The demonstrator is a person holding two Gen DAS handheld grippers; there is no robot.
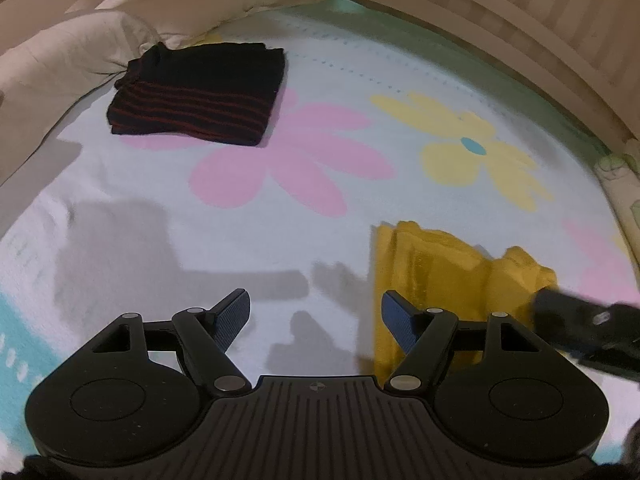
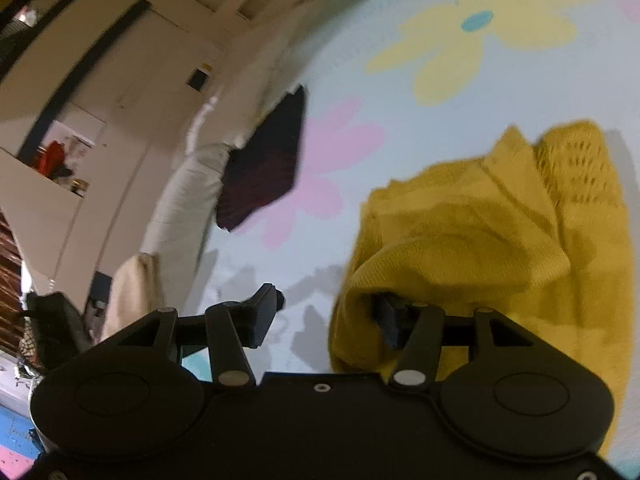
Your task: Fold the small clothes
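Observation:
A yellow knit garment [image 1: 436,272] lies crumpled on the flowered bed sheet [image 1: 320,208], at the right in the left wrist view; it fills the right of the right wrist view [image 2: 480,240]. My left gripper [image 1: 316,316] is open and empty, its right finger over the garment's left edge. My right gripper [image 2: 324,318] is open, with its right finger tucked under a fold of the yellow cloth and its left finger free. It shows blurred at the right in the left wrist view [image 1: 576,320]. A folded black garment with red stripes [image 1: 196,96] lies at the far left of the bed.
Cream pillows [image 1: 80,52] lie along the bed's left side, by the black garment. A wooden slatted headboard [image 1: 520,28] curves along the far edge. In the right wrist view, cupboards [image 2: 100,128] stand beyond the bed.

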